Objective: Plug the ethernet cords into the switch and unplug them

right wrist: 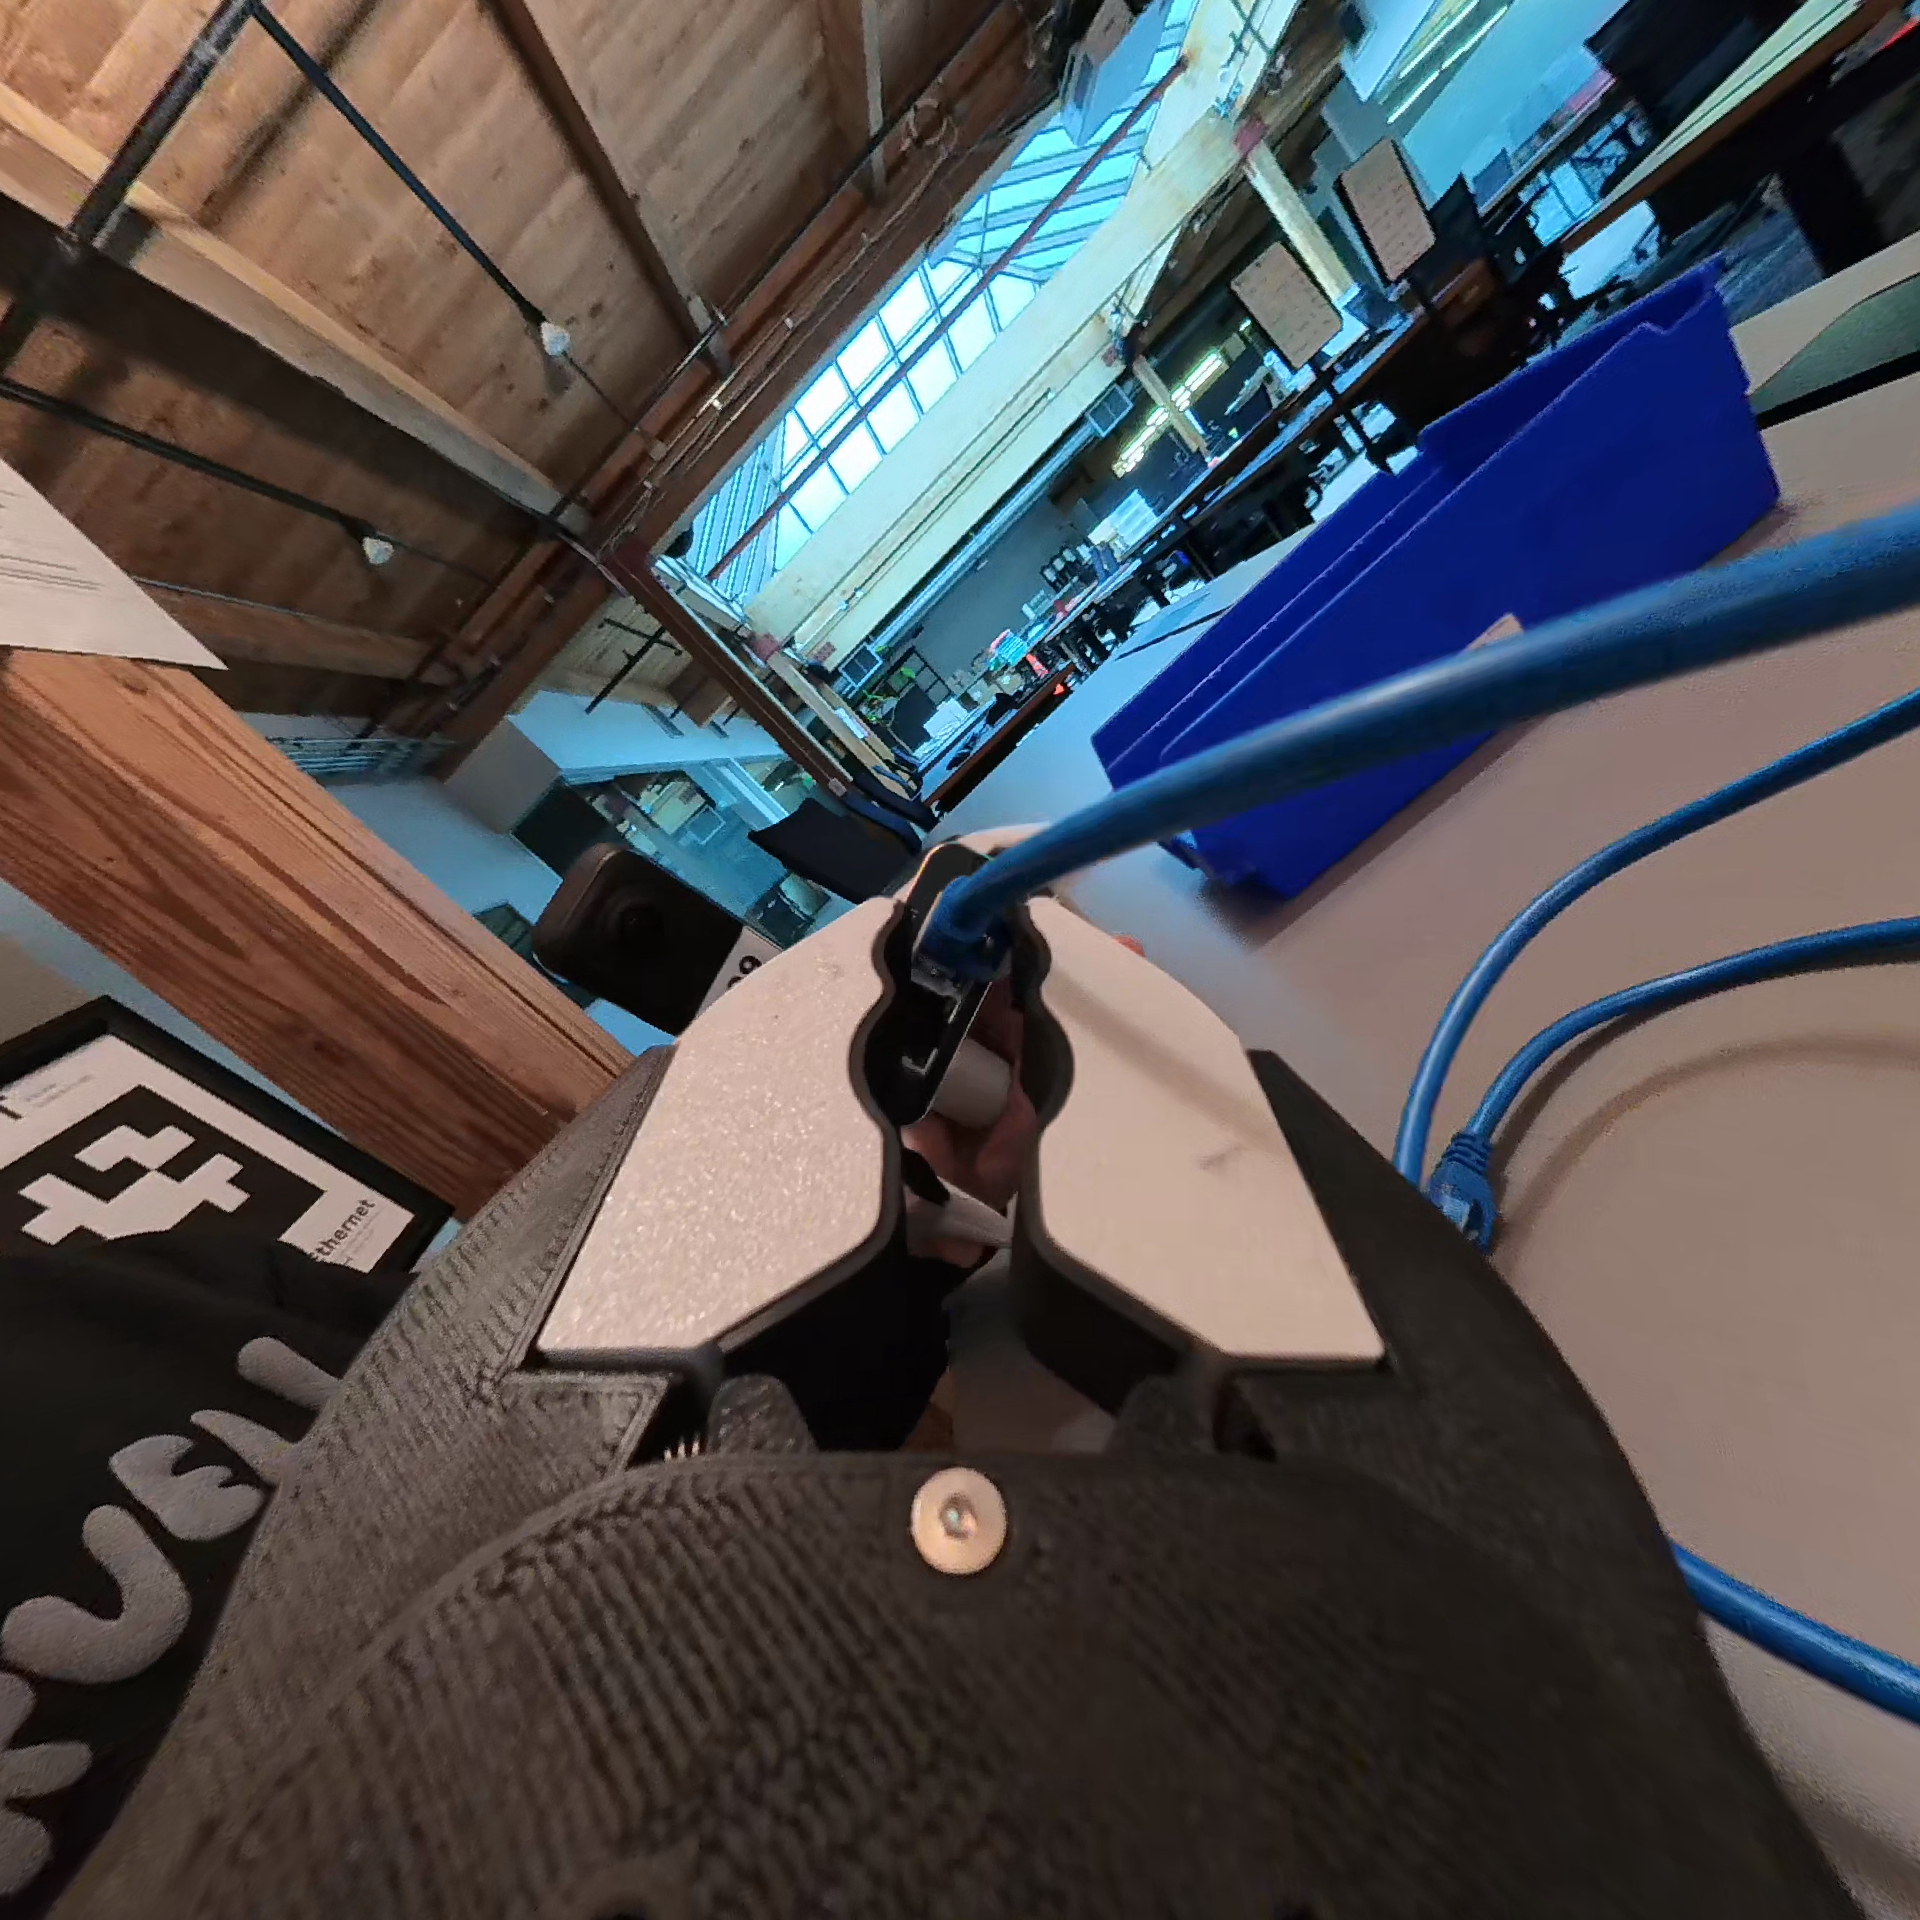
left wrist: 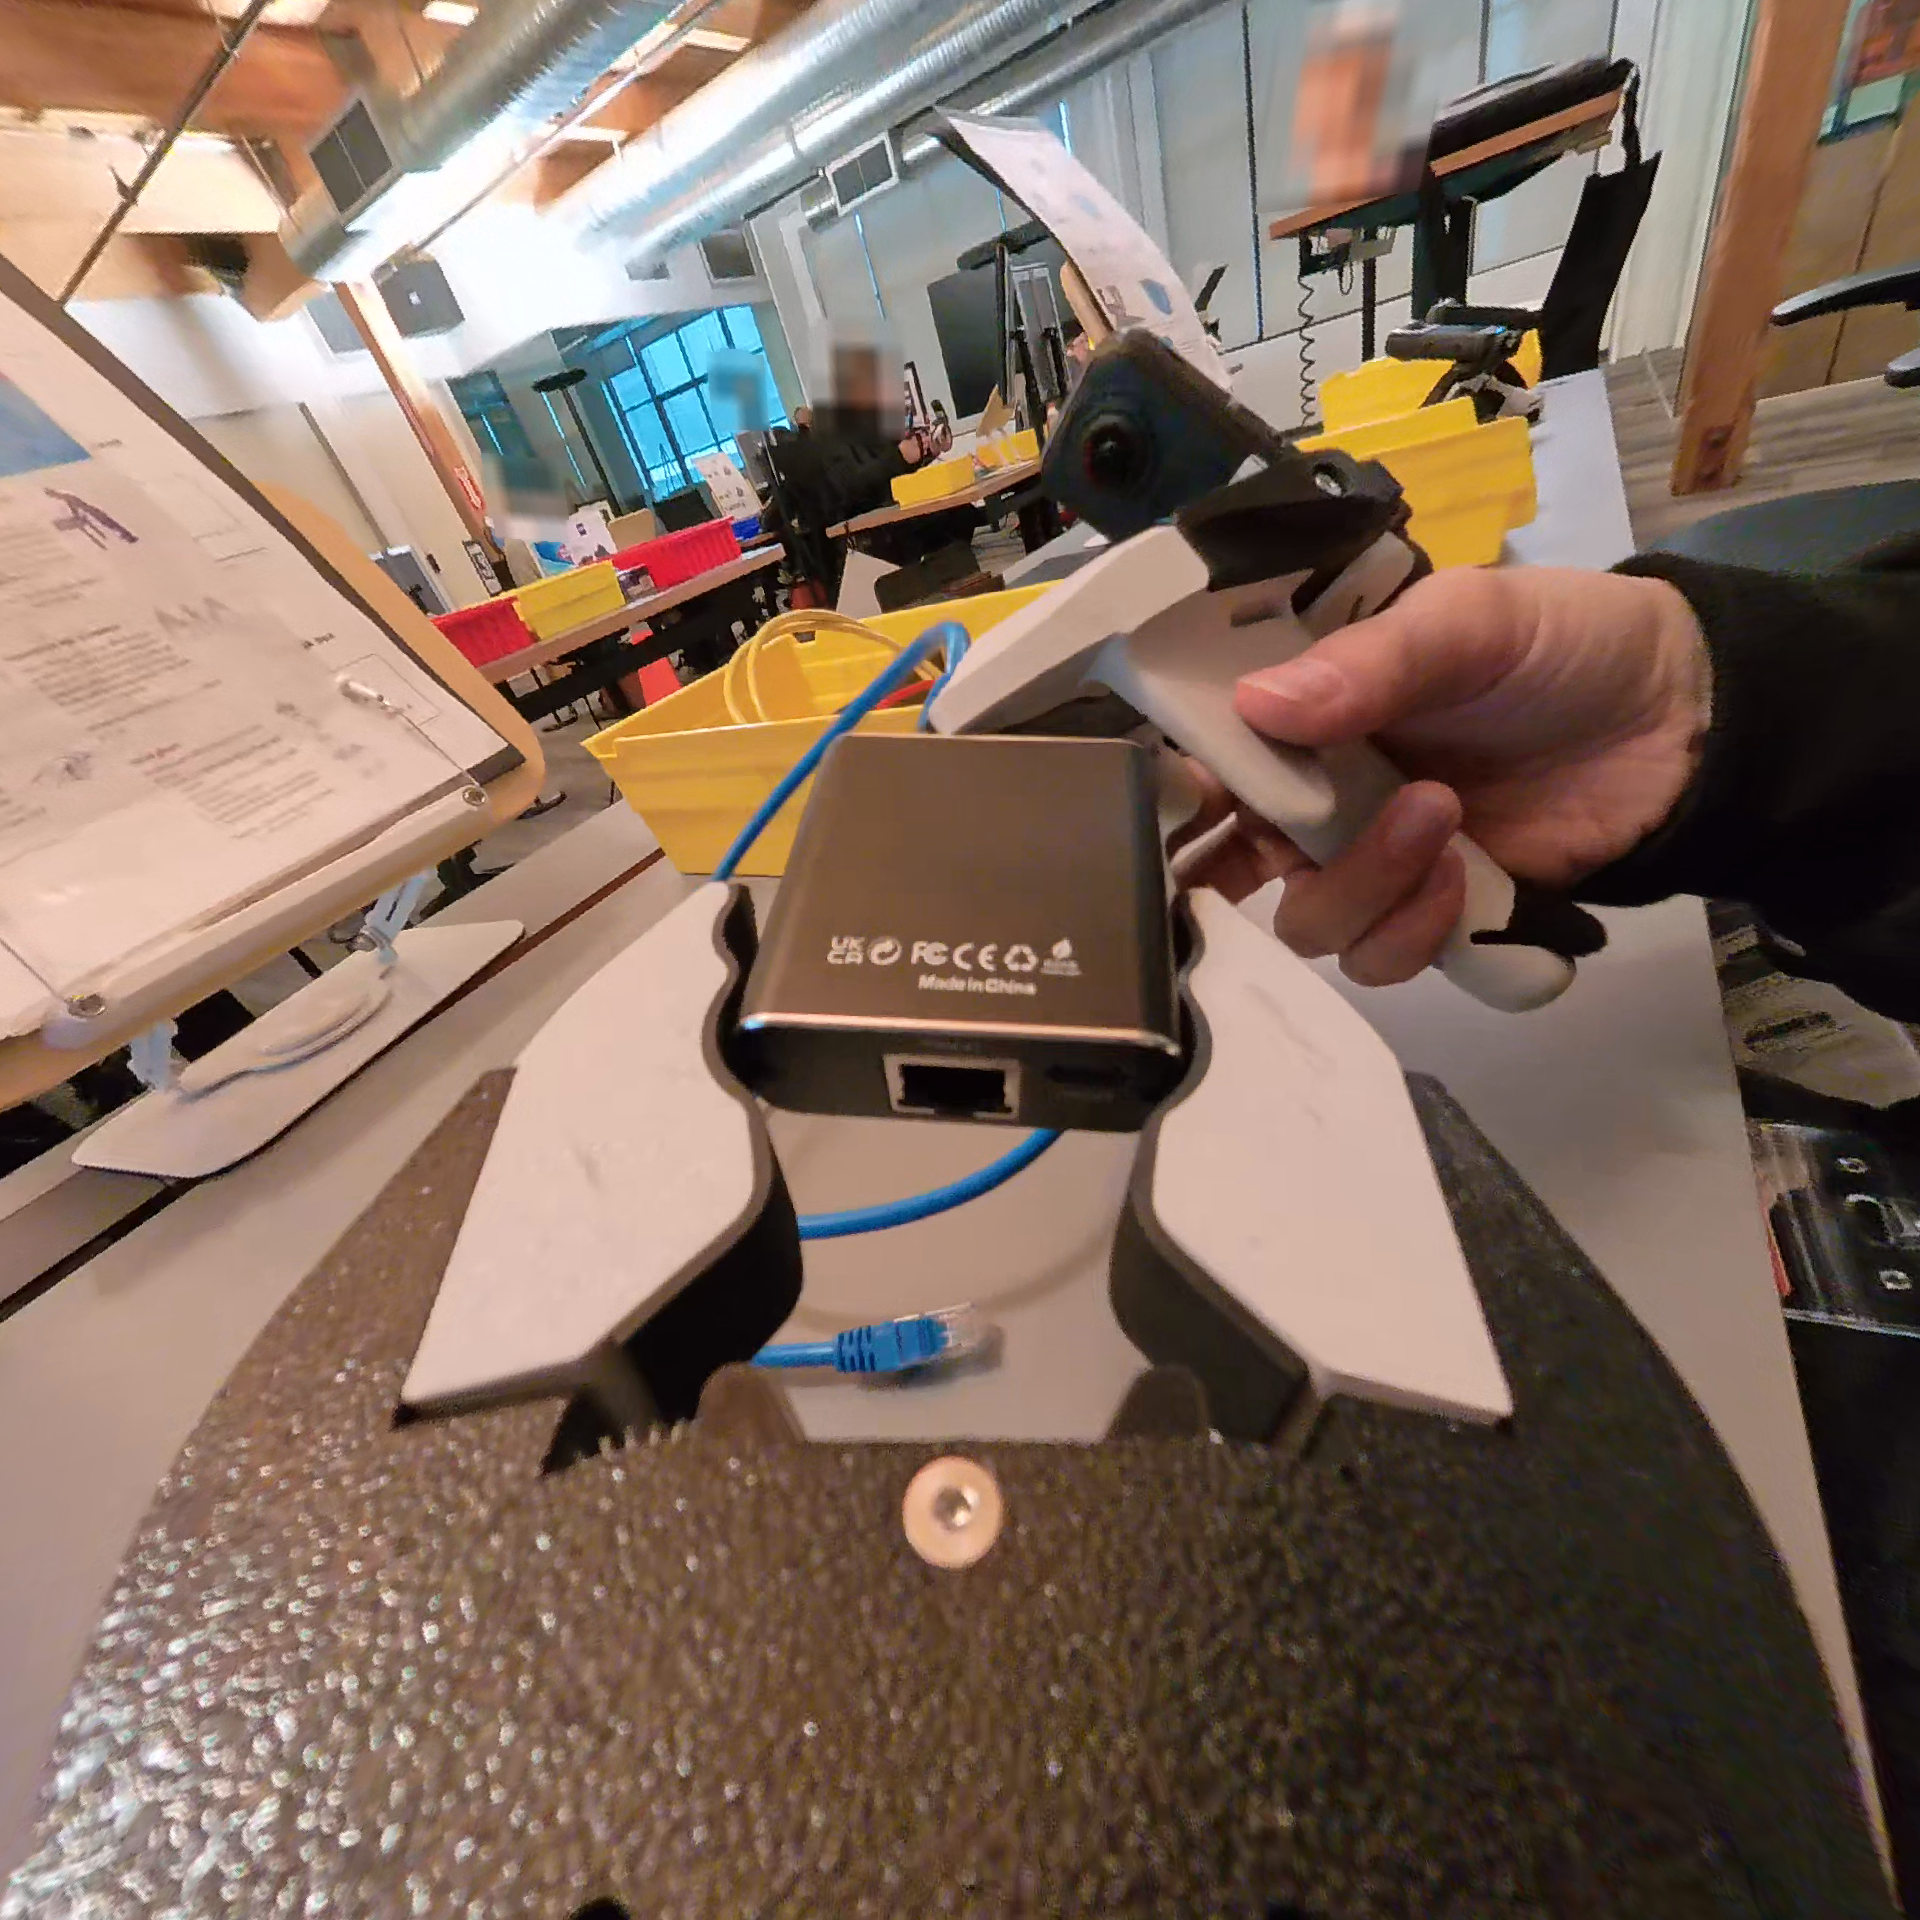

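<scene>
My left gripper (left wrist: 966, 909) is shut on the black switch (left wrist: 966, 831) and holds it above the table. An empty port (left wrist: 951, 1086) on the switch faces the camera. My right gripper (right wrist: 961, 930) is shut on a blue ethernet plug (right wrist: 956, 925) at the switch's far end (right wrist: 935, 1049), seen edge-on. I cannot tell how deep the plug sits. In the left wrist view a hand holds the right gripper (left wrist: 961, 707) just behind the switch. A loose blue plug (left wrist: 909, 1345) lies on the table below; it also shows in the right wrist view (right wrist: 1465, 1184).
A yellow bin (left wrist: 727, 769) with yellow and red cords stands behind the switch. A tilted instruction board (left wrist: 208, 665) stands on the left. A blue bin (right wrist: 1507, 644) sits on the table ahead of the right gripper. Blue cable loops (right wrist: 1558, 1039) lie on the table.
</scene>
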### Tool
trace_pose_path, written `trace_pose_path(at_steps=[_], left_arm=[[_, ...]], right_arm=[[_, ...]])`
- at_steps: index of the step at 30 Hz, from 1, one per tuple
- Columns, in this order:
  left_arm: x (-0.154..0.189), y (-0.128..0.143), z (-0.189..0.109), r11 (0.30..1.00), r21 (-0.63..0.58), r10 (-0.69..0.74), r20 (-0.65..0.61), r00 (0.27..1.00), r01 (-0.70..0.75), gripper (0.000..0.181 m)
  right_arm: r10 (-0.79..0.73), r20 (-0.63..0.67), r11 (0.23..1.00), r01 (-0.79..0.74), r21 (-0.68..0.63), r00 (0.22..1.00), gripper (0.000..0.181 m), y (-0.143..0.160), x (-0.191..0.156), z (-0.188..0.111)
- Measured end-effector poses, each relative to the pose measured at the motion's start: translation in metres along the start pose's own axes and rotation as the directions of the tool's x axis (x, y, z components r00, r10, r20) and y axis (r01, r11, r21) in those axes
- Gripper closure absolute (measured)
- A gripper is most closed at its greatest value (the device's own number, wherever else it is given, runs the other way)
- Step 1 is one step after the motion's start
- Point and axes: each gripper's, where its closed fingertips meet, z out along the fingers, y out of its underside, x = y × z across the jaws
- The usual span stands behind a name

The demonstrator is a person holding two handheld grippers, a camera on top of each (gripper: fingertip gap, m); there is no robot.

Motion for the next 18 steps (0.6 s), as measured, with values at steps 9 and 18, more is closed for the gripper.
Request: trace_pose_path(at_steps=[9,18], left_arm=[[-0.01,-0.003,-0.006,0.998,0.013,0.063,0.052,0.997,-0.063,0.107],[0.001,-0.001,-0.005,0.974,-0.019,0.226,0.029,0.974,-0.226,0.107]], right_arm=[[0.164,0.063,0.985,-0.166,0.034,0.984,0.153,0.0,0.009,-0.003],[0.198,0.217,0.976,-0.171,-0.135,0.956,0.153,0.035,-0.013,0.015]])
